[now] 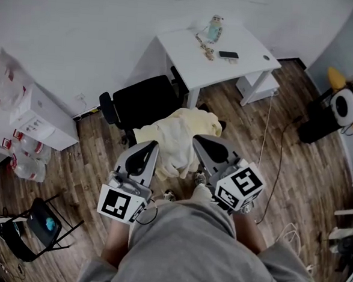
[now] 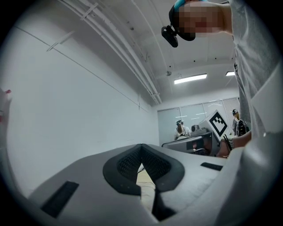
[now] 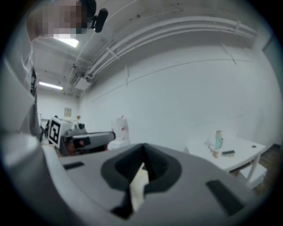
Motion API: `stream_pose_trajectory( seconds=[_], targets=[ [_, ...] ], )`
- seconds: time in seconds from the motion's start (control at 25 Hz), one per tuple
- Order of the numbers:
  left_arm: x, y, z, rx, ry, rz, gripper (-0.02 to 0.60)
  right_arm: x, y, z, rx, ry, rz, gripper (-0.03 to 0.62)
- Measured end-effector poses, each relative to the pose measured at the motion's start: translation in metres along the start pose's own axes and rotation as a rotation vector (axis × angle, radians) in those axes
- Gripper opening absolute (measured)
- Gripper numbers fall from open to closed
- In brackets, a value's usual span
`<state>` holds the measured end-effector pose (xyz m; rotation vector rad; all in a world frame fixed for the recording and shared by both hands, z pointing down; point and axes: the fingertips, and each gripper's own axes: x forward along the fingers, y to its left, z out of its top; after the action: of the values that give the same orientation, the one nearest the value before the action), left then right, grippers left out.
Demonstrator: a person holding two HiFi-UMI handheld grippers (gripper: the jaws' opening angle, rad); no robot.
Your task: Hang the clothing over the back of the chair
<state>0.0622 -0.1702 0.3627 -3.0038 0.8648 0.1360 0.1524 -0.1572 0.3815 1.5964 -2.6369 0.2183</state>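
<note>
Two grips hold one garment, so any fault here shows on both sides.

Head view: my left gripper (image 1: pixel 150 144) and right gripper (image 1: pixel 199 139) sit side by side, near the body. The pale yellow clothing (image 1: pixel 175 138) is bunched between and just beyond them. The black chair (image 1: pixel 140 100) stands farther out and a little left, with the cloth's far edge overlapping its near right part. I can't tell whether any fabric rests on the chair yet. The white desk (image 1: pixel 221 67) is farther off, to the right. I judge the garment is not yet over the back. Because it hangs in a lump instead of spread, it could land on one side and slide off, or snag the armrest (image 1: pixel 106 108) on the left.

Left gripper view: the left gripper (image 2: pixel 142 150) is clamped on a thin fold of the clothing (image 2: pixel 145 180). A pinch that narrow could pull free if the hanging part catches.

Right gripper view: the right gripper (image 3: pixel 143 155) is likewise clenched on a strip of the clothing (image 3: pixel 139 183), with the desk (image 3: pixel 234 152) far right. If one side lets go early, the garment's weight would probably drag it off the chair.
</note>
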Motion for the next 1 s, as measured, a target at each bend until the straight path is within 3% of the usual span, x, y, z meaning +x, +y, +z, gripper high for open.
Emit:
stream_pose_trajectory(
  seconds=[1.0],
  targets=[
    [0.008, 0.009, -0.005, -0.02, 0.002, 0.0, 0.018, 0.003, -0.013, 0.007, -0.01, 0.007, -0.027, 0.034]
  ],
)
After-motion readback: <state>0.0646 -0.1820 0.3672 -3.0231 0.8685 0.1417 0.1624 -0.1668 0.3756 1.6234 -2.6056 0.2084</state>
